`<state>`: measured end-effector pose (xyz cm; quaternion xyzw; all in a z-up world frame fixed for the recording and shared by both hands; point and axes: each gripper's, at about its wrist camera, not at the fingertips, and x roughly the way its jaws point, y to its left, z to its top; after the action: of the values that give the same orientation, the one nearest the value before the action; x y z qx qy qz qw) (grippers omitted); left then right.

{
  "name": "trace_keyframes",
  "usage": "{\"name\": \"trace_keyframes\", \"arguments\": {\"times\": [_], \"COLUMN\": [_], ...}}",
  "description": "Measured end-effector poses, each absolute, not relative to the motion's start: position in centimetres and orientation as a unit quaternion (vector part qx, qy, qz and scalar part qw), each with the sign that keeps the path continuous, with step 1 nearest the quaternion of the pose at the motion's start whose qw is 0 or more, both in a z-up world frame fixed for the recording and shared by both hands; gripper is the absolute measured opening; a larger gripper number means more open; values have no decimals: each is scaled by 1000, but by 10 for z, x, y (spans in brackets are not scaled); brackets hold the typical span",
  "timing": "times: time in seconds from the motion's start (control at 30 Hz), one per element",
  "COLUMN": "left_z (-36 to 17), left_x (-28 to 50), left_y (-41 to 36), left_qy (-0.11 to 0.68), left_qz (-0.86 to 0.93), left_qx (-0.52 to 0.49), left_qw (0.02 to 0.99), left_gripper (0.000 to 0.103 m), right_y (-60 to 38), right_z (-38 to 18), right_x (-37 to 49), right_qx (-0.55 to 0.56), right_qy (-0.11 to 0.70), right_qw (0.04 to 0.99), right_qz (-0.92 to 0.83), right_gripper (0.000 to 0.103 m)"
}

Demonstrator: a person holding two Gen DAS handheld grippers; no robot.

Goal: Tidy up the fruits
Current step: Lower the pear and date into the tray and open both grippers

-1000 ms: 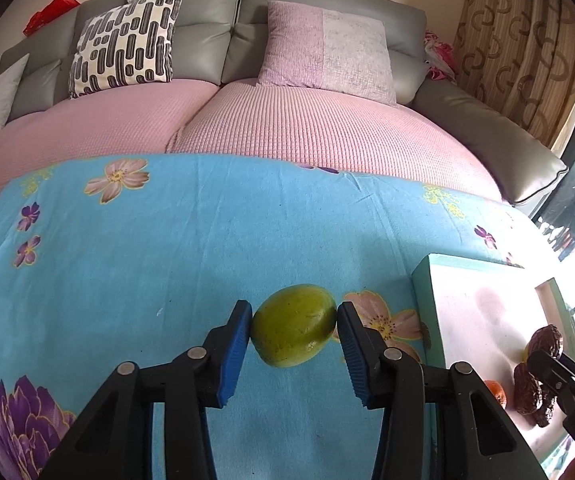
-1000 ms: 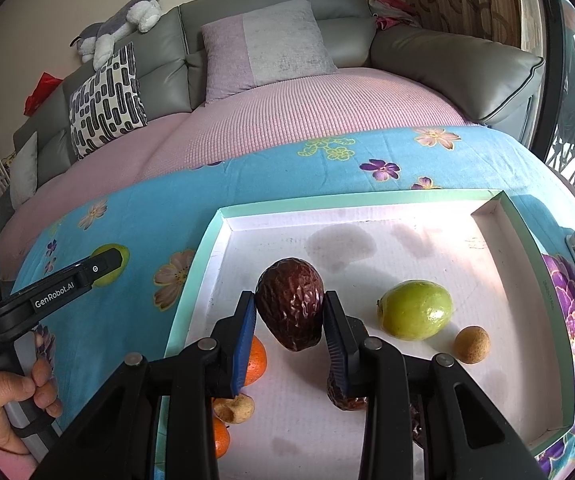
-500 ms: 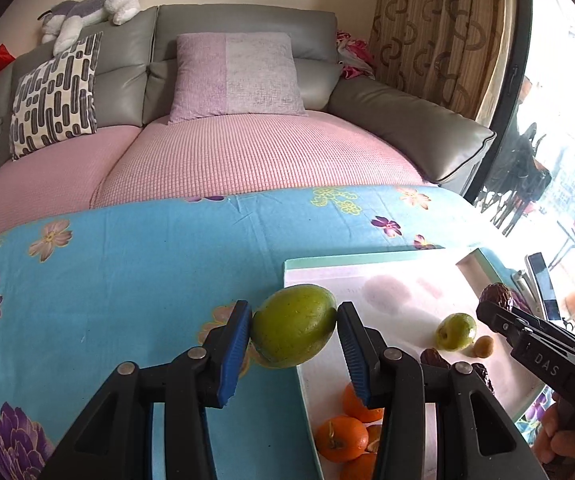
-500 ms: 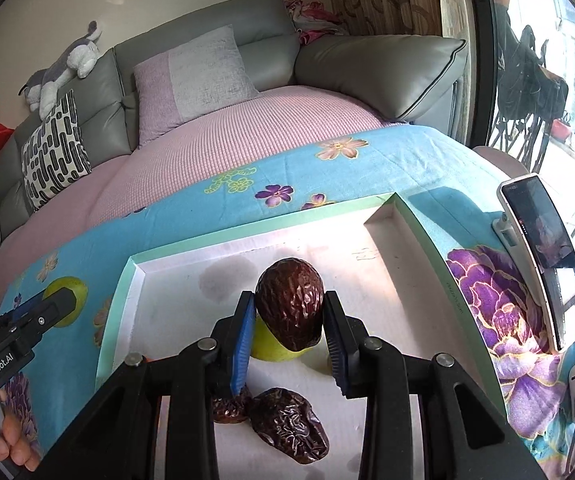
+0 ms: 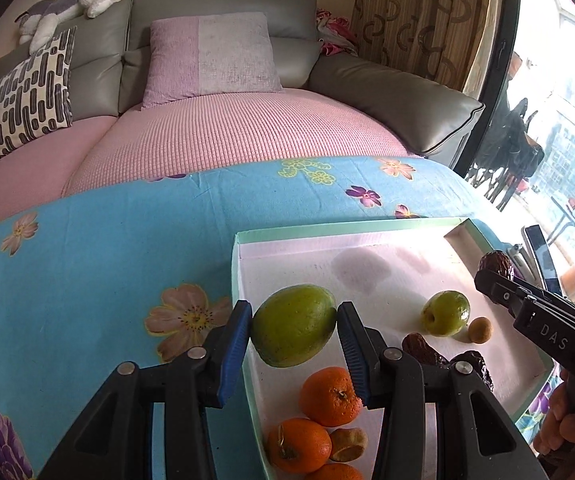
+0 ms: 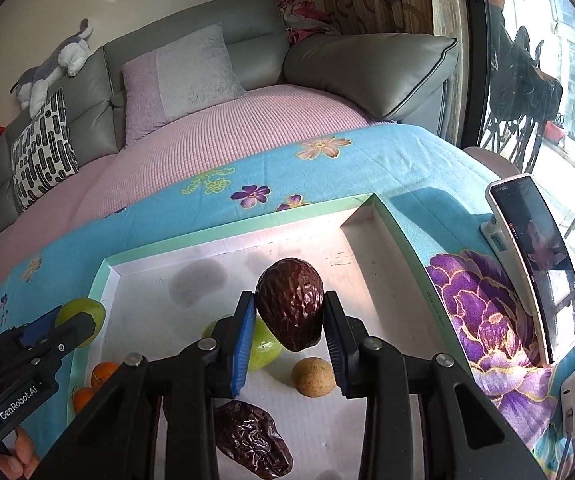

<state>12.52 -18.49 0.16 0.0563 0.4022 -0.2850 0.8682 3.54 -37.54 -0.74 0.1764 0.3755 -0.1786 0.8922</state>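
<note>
Green mango sits clamped in your left gripper over the tray's left edge. Your right gripper pinches a wrinkled dark fruit above the tray's middle.

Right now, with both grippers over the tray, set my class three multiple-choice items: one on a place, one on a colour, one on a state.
1. Where does the phone stand?
A. in the tray
B. right of the tray, on the cloth
C. on the sofa

2. What colour is the fruit in the left gripper?
A. green
B. orange
C. purple

3. What is the right gripper doing?
A. hanging open
B. resting shut and bare
C. gripping a dark wrinkled fruit

Key: 1 B, it leans beside the tray's right wall; 2 A, the green fruit sits between its pads; 3 C, both pads press the fruit.
</note>
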Motion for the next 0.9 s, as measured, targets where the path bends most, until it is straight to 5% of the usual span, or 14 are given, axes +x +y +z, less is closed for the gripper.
{"name": "trace_keyframes", "arguments": {"times": [0.9], "left_z": [-24], "left_x": [128], "left_y": [-199], "left_qy": [431], "left_qz": [-267], "left_qx": [92], "left_qw": [857], "left_gripper": [47], "right_y": [-388], "right_z": [-34], "right_x": [44], "right_qx": [175], "right_qy": [418], "right_qw": [868], "right_qz": [-204], "right_gripper": [35]}}
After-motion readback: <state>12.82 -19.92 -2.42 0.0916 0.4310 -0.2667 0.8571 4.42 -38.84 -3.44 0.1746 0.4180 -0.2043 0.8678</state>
